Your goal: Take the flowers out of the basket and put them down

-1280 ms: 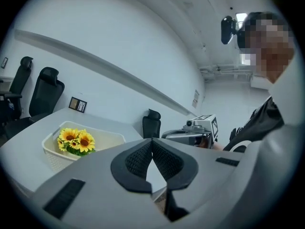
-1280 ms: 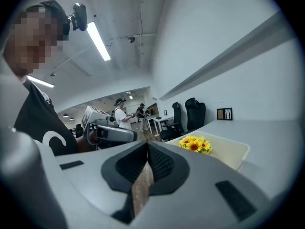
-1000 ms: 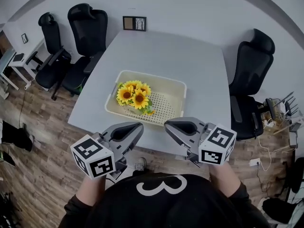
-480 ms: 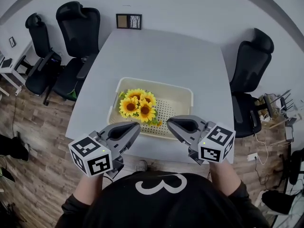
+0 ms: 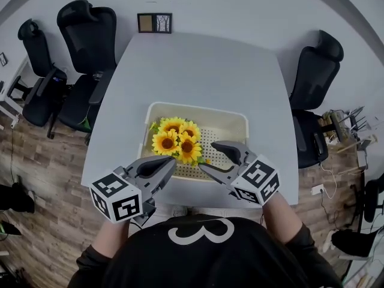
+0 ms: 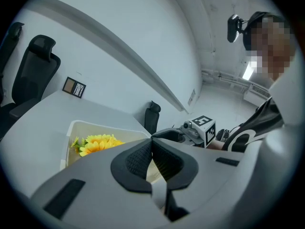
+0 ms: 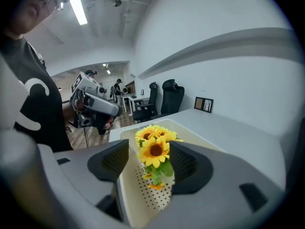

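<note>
yellow fake sunflower bunch [image 5: 178, 141] looks light, floppy; pinch low on the green base, not petals. right tool [image 5: 207, 155] jaws just opened, nothing between them; left tool [image 5: 171, 161] pressed together.

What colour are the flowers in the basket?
The flowers are yellow with brown centres, clearest in the right gripper view.

The pale grey table [image 5: 198, 65] carries a cream perforated basket [image 5: 198, 108] close to its near edge. A small picture frame [image 5: 154, 23] stands at the far edge, well apart from the basket.
</note>
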Demonstrator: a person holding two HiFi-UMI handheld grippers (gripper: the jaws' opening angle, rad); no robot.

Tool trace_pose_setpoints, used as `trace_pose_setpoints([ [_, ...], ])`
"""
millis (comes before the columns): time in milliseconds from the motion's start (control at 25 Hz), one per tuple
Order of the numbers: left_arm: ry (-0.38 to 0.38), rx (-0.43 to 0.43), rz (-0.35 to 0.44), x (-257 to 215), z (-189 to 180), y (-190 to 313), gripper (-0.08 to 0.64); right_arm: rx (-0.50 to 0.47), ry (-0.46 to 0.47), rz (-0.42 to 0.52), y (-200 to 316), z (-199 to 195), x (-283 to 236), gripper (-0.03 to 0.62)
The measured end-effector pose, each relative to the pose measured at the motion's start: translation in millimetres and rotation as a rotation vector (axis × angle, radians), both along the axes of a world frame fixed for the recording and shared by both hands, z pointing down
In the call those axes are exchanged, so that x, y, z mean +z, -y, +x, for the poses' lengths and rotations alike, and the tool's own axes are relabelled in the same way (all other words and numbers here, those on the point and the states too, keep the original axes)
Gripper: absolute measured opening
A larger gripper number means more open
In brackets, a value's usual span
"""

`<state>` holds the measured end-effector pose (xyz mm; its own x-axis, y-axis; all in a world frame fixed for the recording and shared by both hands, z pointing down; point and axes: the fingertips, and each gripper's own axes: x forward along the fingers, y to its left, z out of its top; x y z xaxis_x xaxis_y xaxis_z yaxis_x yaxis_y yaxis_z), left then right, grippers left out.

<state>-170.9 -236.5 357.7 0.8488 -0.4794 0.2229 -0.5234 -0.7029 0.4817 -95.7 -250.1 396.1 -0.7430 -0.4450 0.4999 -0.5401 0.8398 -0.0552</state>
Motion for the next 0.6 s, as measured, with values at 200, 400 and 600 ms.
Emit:
trace_pose_setpoints([
  [200, 0.009, 0.000, -0.014, 10.7, -8.1, 11.8, 0.012, -0.053, -0.066, -0.035, 3.7, -11.6, 23.1, 0.363],
  [400, 0.006, 0.013, -0.032, 18.6, -12.5, 18.0, 0.012, -0.052, -0.143, -0.059, 17.8, -17.6, 47.7, 0.442],
  [600, 0.006, 0.011, -0.057, 29.0, -19.5, 28.6, 0.012, -0.075, -0.208, -0.103, 32.0, -19.5, 69.9, 0.468],
])
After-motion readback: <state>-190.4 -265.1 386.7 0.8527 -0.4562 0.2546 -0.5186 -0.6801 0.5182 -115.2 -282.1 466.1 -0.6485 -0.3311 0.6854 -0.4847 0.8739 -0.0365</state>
